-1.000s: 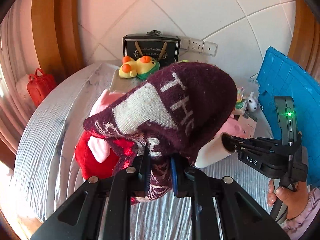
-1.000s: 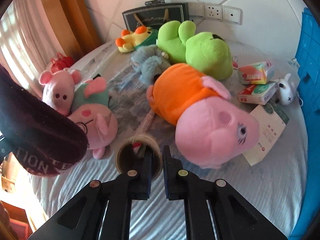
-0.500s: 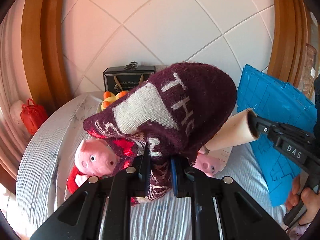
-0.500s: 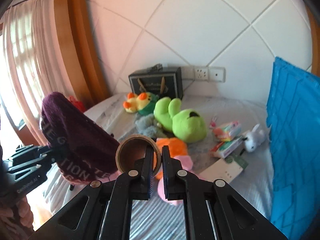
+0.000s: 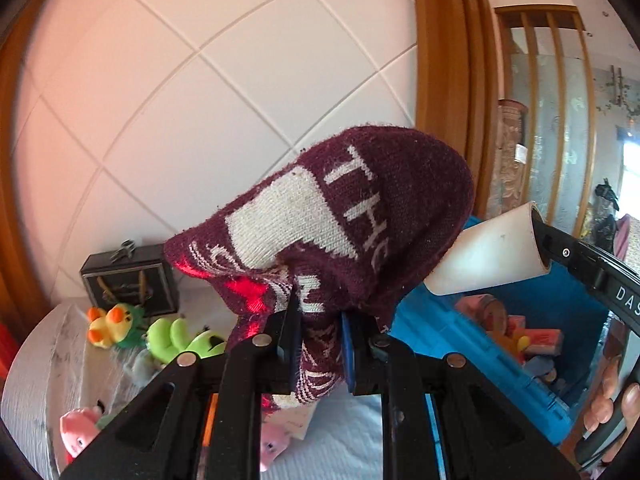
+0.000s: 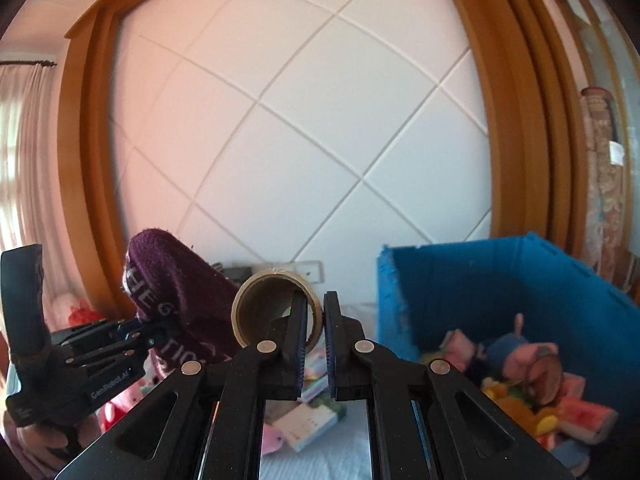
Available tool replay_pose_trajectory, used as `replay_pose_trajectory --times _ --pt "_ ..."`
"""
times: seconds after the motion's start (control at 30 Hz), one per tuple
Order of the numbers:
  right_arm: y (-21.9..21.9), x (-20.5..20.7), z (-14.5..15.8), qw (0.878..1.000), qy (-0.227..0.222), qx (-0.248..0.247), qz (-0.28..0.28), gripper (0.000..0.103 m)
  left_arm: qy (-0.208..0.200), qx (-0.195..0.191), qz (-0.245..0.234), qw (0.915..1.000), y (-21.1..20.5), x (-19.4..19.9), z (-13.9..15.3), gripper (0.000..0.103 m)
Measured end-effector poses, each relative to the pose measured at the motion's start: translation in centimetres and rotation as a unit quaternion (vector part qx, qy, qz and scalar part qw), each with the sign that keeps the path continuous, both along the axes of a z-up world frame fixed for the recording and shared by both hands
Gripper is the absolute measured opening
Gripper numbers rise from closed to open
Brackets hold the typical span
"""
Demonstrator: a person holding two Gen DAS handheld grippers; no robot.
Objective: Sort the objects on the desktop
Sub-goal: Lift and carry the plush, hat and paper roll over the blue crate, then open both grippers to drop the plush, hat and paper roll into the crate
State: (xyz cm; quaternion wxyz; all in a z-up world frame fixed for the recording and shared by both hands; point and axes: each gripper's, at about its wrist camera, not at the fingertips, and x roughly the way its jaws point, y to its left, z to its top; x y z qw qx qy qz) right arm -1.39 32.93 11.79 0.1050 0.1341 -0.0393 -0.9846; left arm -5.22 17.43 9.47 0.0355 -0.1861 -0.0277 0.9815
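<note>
Lifted higher than before, with the table sunk to the lower left. Left wrist view: left gripper (image 5: 320, 334) clamped on a maroon knit hat (image 5: 340, 216) at frame centre; blue crate (image 5: 492, 344) lower right. Right wrist view: right gripper (image 6: 316, 338) pinching a tape roll (image 6: 272, 308) by its wall, centre frame, left of the crate (image 6: 500, 280) holding toys.

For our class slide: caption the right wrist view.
Right gripper carries a brown tape roll toward the blue plastic bin of toys.

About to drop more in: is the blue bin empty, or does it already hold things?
Already holding things. The blue bin has plush toys and small packets piled inside; how full, I cannot tell.
</note>
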Motion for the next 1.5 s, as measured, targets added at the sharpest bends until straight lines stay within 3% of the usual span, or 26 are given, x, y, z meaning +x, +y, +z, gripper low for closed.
replay_pose_trajectory --times 0.13,0.3,0.43,0.73,0.87,0.97,1.1,1.23,1.3,1.4,1.5 --pt "5.8 1.4 1.9 0.998 0.006 0.015 -0.064 0.008 -0.008 0.013 -0.057 0.9983 5.6 -3.2 1.6 0.016" --pt "12.4 0.7 2.4 0.993 -0.022 0.03 -0.112 0.008 -0.058 0.021 -0.099 0.9932 12.0 -7.7 1.9 0.016" --pt "17.0 -1.1 2.2 0.99 -0.055 0.041 -0.125 0.008 -0.109 0.008 -0.109 0.9881 16.8 -11.7 1.9 0.016" --pt "24.5 -8.4 1.0 0.982 -0.148 0.038 -0.115 0.008 -0.226 0.0 -0.096 0.9694 22.7 -21.2 -0.2 0.016" --pt "26.7 -11.9 -0.6 0.975 -0.187 0.028 -0.119 0.009 -0.281 -0.031 -0.049 0.9581 24.1 -24.0 -3.0 0.016" --pt "27.5 -14.5 -2.1 0.97 -0.217 0.008 -0.11 0.009 -0.344 -0.035 -0.038 0.9376 24.1 -25.4 -6.4 0.016" --pt "27.2 -17.1 -5.2 0.962 -0.251 0.013 -0.102 0.009 -0.384 -0.034 -0.043 0.9215 23.9 -26.0 -9.4 0.016" --pt "27.4 -18.5 -7.8 0.951 -0.295 0.017 -0.089 0.009 -0.369 -0.055 -0.025 0.9276 23.6 -26.4 -10.5 0.016" --pt "27.7 -18.7 -8.4 0.946 -0.308 0.021 -0.096 0.008 -0.37 -0.06 -0.028 0.9265 23.7 -26.1 -10.9 0.017" --pt "28.5 -18.5 -8.5 0.947 -0.306 0.002 -0.093 0.008 -0.369 -0.069 -0.027 0.9266 23.6 -26.0 -11.1 0.018" --pt "28.2 -18.5 -8.3 0.949 -0.3 0.017 -0.096 0.009 -0.35 -0.09 -0.012 0.9324 23.5 -26.1 -10.8 0.019"
